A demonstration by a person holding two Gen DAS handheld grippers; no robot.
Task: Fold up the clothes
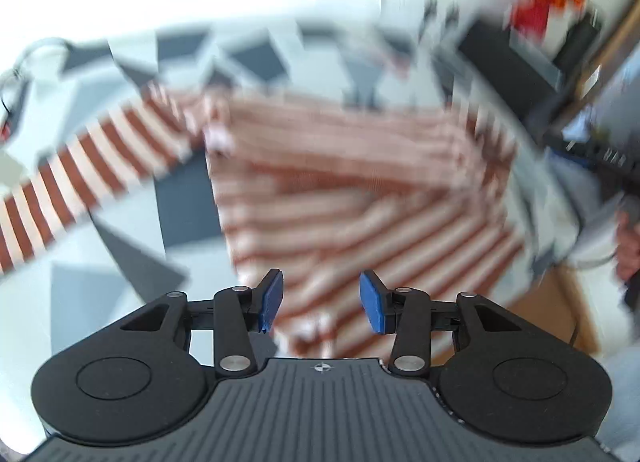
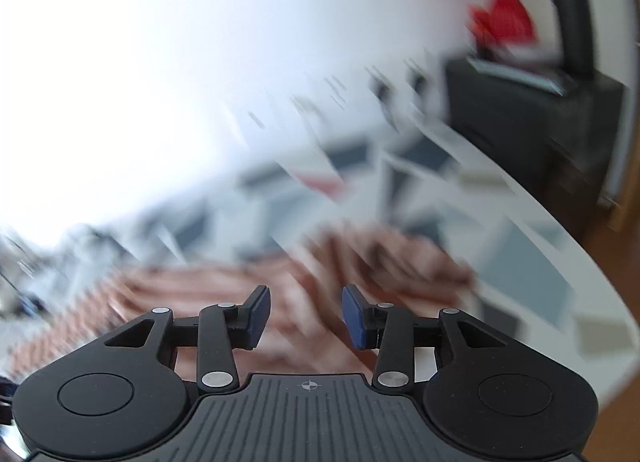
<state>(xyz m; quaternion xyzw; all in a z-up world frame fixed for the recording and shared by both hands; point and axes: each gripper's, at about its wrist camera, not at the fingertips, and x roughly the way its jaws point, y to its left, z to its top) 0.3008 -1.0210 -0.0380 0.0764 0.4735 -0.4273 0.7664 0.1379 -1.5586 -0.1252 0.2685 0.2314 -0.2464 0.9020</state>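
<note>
A rust-and-white striped garment (image 1: 352, 189) lies partly folded on a table covered by a grey, blue and white geometric cloth (image 1: 132, 274). One long striped sleeve (image 1: 76, 181) stretches out to the left. My left gripper (image 1: 321, 302) hovers above the garment's near edge, its blue pads apart with nothing between them. In the right wrist view the same garment (image 2: 360, 262) shows blurred beneath my right gripper (image 2: 305, 318), which is also open and holds nothing. Both views are smeared by motion.
A person's hand (image 1: 628, 246) shows at the right edge of the left wrist view. A dark cabinet (image 2: 532, 117) with red and orange items (image 2: 504, 17) on it stands behind the table. The table's rounded edge (image 2: 600, 290) curves at the right, with wooden floor beyond.
</note>
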